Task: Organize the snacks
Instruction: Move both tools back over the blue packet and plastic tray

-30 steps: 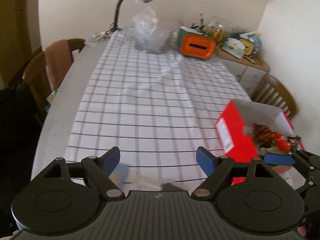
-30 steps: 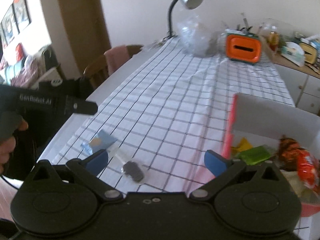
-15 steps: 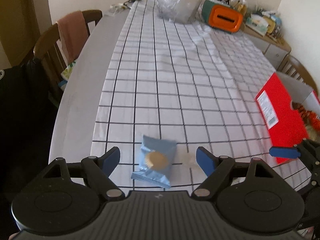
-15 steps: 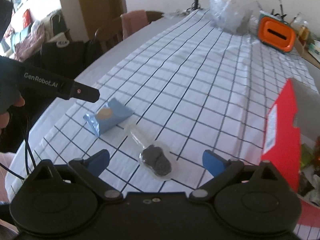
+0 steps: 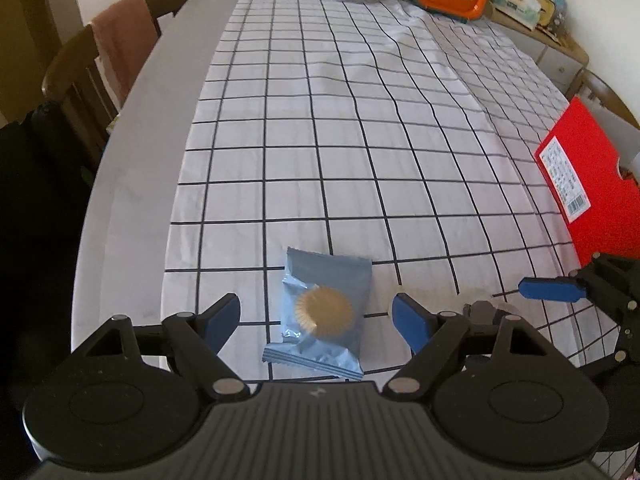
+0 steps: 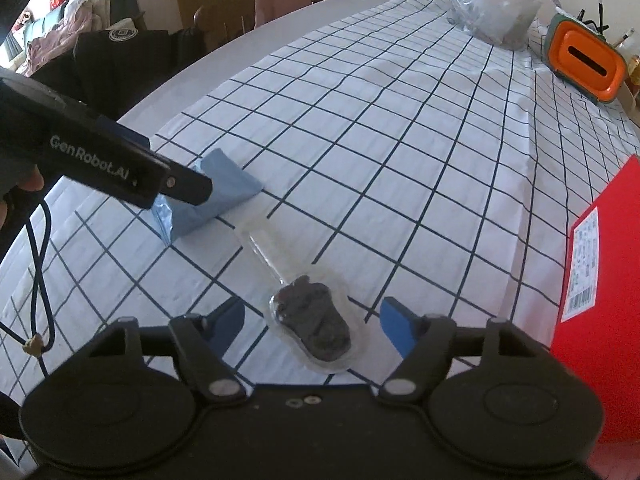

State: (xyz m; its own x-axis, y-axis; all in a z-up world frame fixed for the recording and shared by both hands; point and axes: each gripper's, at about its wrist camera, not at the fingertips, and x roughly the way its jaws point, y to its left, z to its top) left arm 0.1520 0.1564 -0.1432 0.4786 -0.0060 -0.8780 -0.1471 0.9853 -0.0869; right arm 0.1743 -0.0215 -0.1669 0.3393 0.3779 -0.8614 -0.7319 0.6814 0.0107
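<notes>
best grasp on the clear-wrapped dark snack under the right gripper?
Judging by its pose, take the clear-wrapped dark snack across its thick dark body, from above. It lies flat on the checked cloth, and its long clear tail looks too thin and limp to grip. The right gripper already straddles the body, jaws just closing, not yet touching.

My left wrist cam: steep, close over tabletop (image 5: pixel 132 168) near edge | right wrist: same | shared: blue packet (image 5: pixel 324 312), red box (image 6: pixel 600 300).
</notes>
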